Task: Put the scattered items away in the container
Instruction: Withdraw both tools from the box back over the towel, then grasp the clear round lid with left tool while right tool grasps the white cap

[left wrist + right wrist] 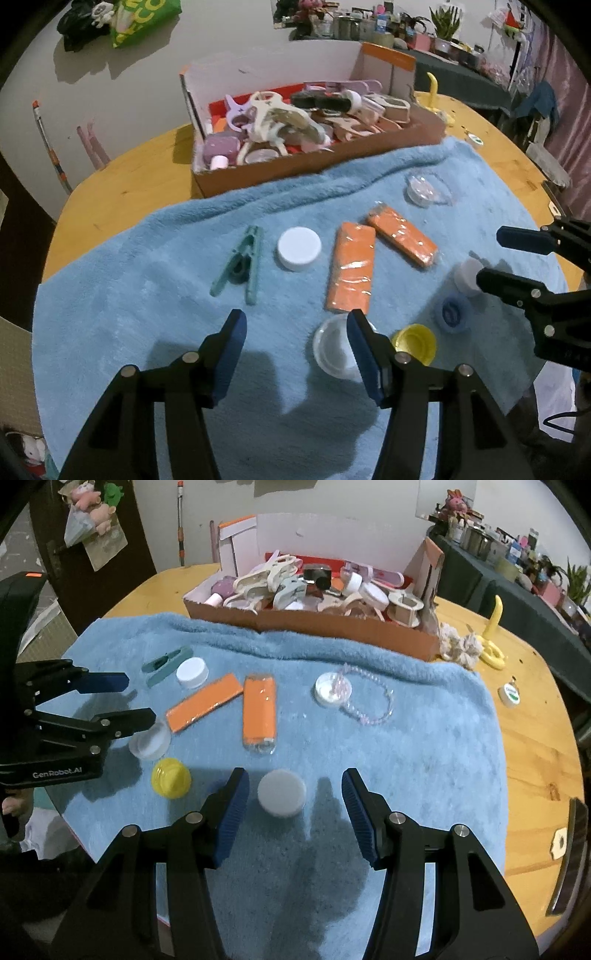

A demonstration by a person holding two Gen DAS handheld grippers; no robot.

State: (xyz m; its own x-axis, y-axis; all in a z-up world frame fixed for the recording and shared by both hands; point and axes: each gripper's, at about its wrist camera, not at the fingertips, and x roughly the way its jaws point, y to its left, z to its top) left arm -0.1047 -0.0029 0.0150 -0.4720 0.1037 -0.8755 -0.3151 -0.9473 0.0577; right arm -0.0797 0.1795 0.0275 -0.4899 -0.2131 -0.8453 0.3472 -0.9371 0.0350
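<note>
**Both grippers part-open over the towel, nothing gripped**

While you hold both tools above the blue towel (424, 746), neither carries anything. Your left gripper (295, 325) has its jaws spread partway with only towel between the pads; its right-hand finger crosses in front of a clear round lid (332, 350), but you cannot tell if it touches. Your right gripper (295, 790) is likewise spread partway, and a white round cap (282, 792) sits between its fingertips, apart from both pads.

Still on the towel: a yellow cap (170, 778), two orange packets (258, 712), a teal clothespin (239, 260), a white lid (299, 248), and a bead bracelet (369, 701) draped over a small white tub (330, 691).

The cardboard box (317, 170), already heaped with items, stands at the towel's far edge on the wooden table (535, 738).
</note>
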